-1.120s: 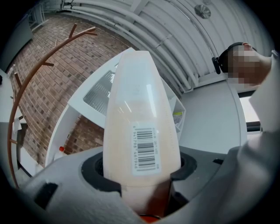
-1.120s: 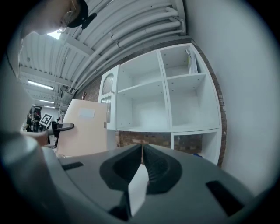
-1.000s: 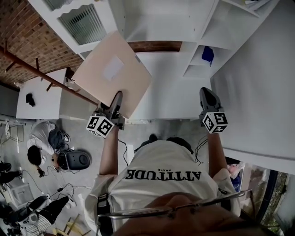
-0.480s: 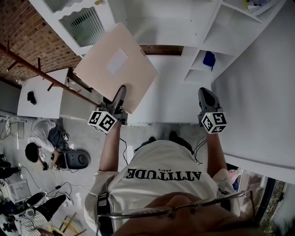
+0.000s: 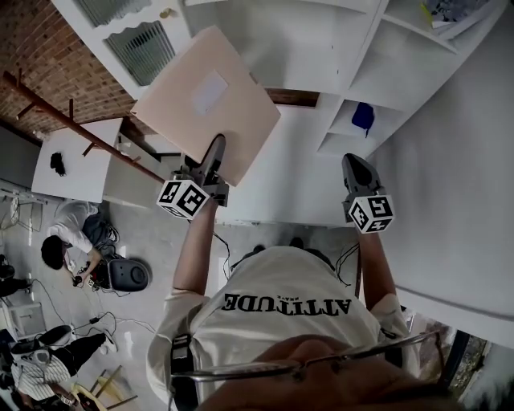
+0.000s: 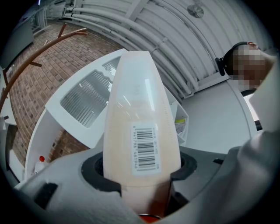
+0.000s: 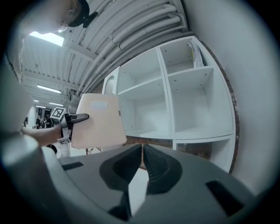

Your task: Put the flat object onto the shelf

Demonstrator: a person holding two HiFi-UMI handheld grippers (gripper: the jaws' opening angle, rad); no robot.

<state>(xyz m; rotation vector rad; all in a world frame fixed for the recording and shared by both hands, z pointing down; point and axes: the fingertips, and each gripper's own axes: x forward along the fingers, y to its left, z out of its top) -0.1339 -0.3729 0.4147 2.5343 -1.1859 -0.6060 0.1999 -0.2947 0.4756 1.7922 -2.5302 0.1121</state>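
Note:
The flat object is a pale beige board (image 5: 205, 100) with a white label, held up and tilted in front of the white shelf unit (image 5: 401, 64). My left gripper (image 5: 215, 151) is shut on the board's near edge. In the left gripper view the board (image 6: 140, 105) stands edge-on between the jaws, its barcode sticker (image 6: 144, 148) facing me, with my left gripper (image 6: 142, 170) clamped on both faces. My right gripper (image 5: 354, 163) hangs shut and empty to the right, level with the lower cubbies. The right gripper view shows my right gripper (image 7: 142, 154) shut, the board (image 7: 98, 121) at left and the shelf's open cubbies (image 7: 148, 109) ahead.
A blue thing (image 5: 363, 116) lies in a small lower cubby. Papers (image 5: 446, 10) sit in an upper cubby. A cabinet with ribbed glass doors (image 5: 140, 40) stands left of the shelf. Below left are a brown rail (image 5: 80, 120), a white table (image 5: 72, 168) and people on the floor (image 5: 60, 249).
My left gripper has lifted the board higher and farther toward the shelf. The right gripper has stayed shut and has hardly moved.

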